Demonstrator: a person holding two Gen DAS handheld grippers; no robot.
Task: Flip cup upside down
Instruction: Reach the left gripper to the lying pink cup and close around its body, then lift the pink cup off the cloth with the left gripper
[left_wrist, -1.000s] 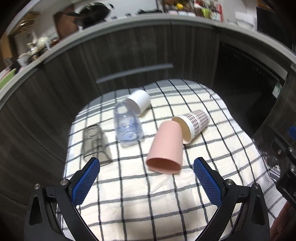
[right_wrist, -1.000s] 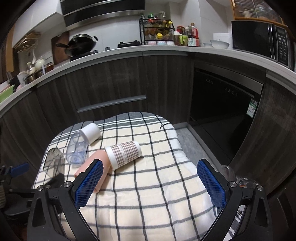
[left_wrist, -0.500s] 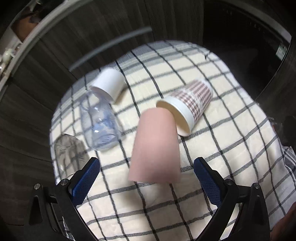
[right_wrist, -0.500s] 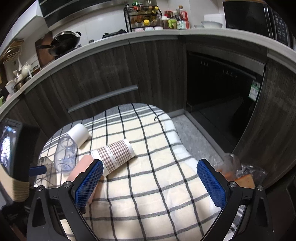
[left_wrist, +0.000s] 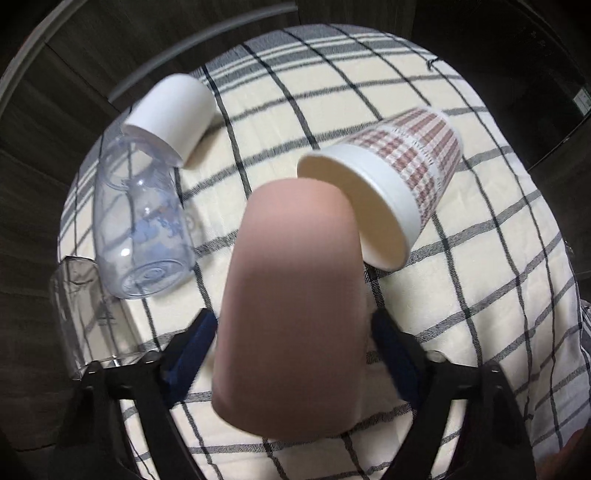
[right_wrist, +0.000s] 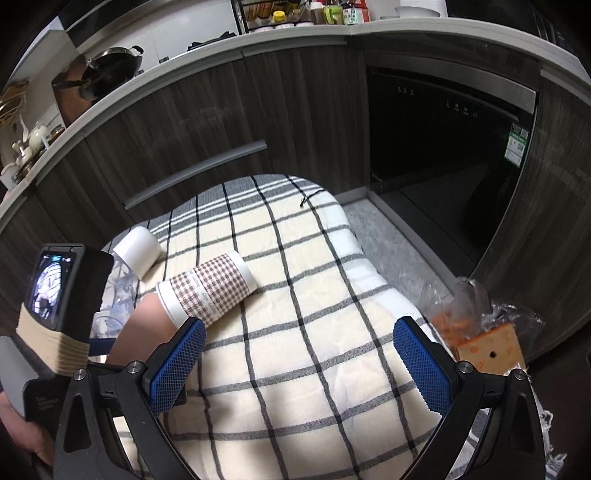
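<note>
While the pink cup (left_wrist: 291, 306) lies on its side on the checked cloth (left_wrist: 480, 258), the left tool (left_wrist: 291, 350) straddles it near the wide mouth end, its blue pads just beside the wall on either side; whether they already press the cup I cannot tell, as both are blurred. The cup looks light and stiff, a smooth matte tapered tumbler, probably plastic, so it should lift easily yet could slip from a loose grip. Holding across the wall near the middle seems the soundest place. Its base end sits against the rim of a paper cup (left_wrist: 391, 184) with a brown houndstooth band, also lying down. Left of it lie a clear bluish bottle (left_wrist: 140, 229) with a white cap (left_wrist: 173, 110) and a clear glass (left_wrist: 81, 314). The right tool (right_wrist: 295, 365) hangs spread wide over bare cloth, holding nothing.
</note>
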